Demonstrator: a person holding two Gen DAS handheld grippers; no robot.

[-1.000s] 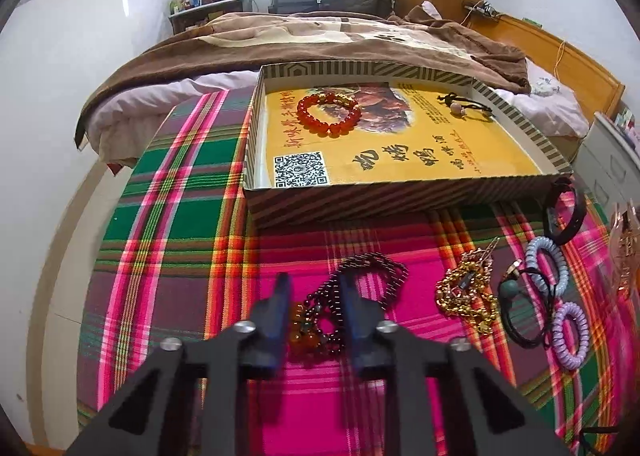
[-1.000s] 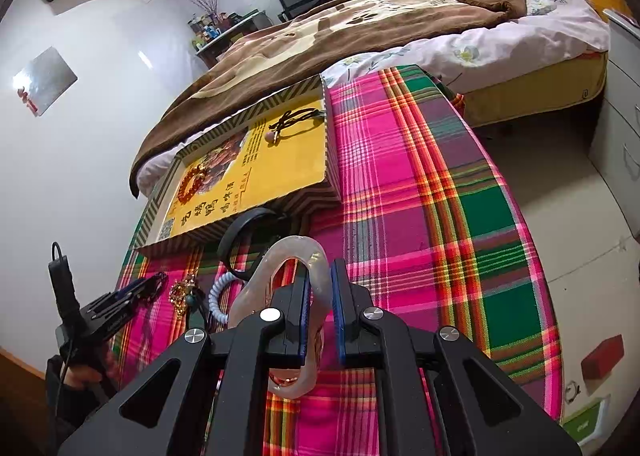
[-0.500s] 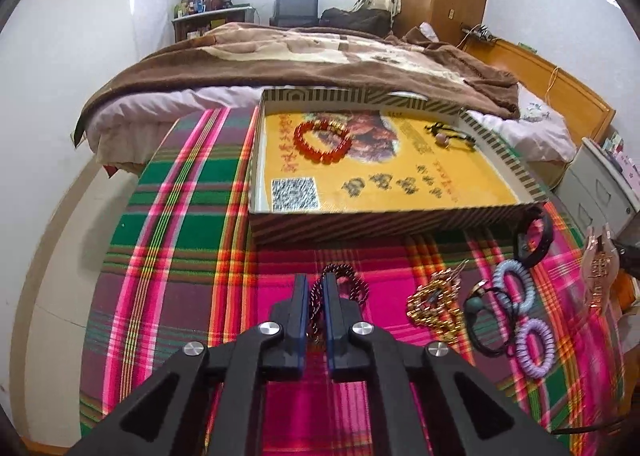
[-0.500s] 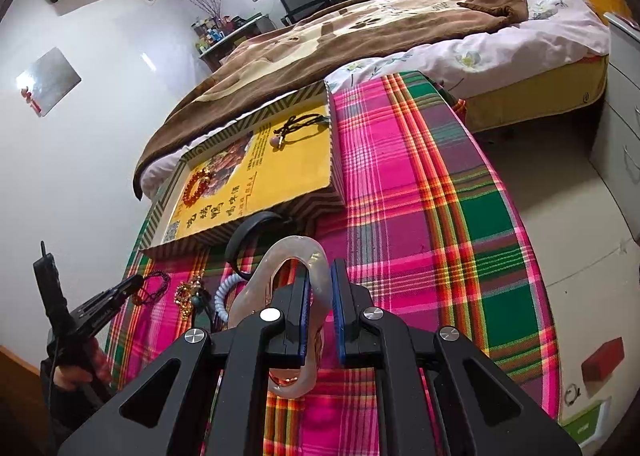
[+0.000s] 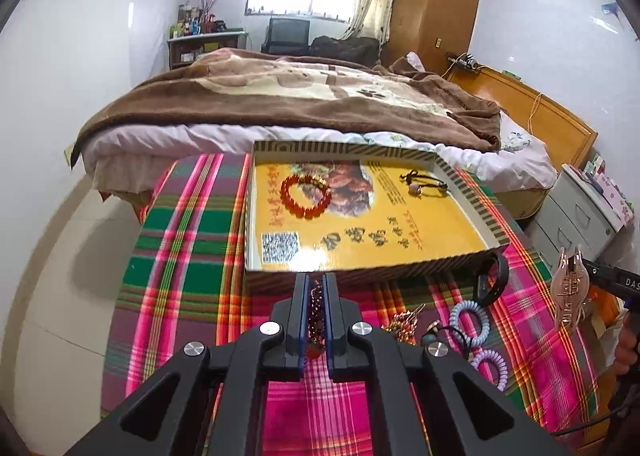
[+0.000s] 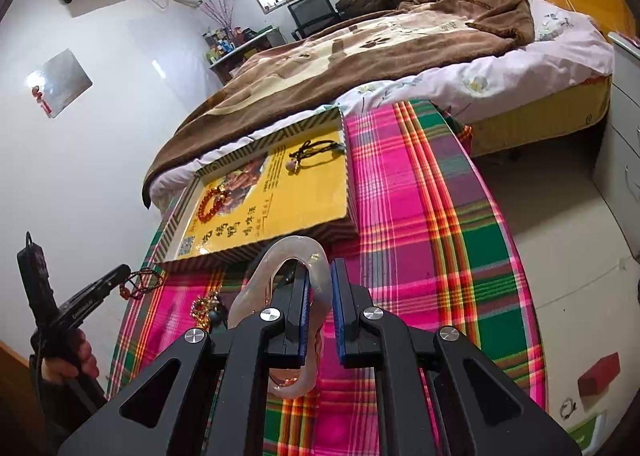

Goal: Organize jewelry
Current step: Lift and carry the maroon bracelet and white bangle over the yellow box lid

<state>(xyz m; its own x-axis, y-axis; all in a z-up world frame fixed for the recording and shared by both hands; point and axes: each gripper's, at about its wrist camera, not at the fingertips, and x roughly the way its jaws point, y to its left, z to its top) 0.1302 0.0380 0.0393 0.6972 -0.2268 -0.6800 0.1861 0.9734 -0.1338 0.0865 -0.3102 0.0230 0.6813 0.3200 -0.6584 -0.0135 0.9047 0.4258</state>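
- Left wrist view: left gripper [image 5: 316,298] is clamped on the dark bead bracelet [image 5: 315,310], probably light, limp, swinging; pinch across beads.
- Right gripper [image 6: 319,298] grips the stiff pink hair claw [image 6: 294,256].

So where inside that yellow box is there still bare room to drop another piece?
The box is bare across its near half, between the QR code and the right wall. The red bracelet and black cord take up the far end. The cloth right of the left claw is crowded.

Black hand-held gripper [image 5: 316,288], blue pads [image 6: 338,296], silver screws
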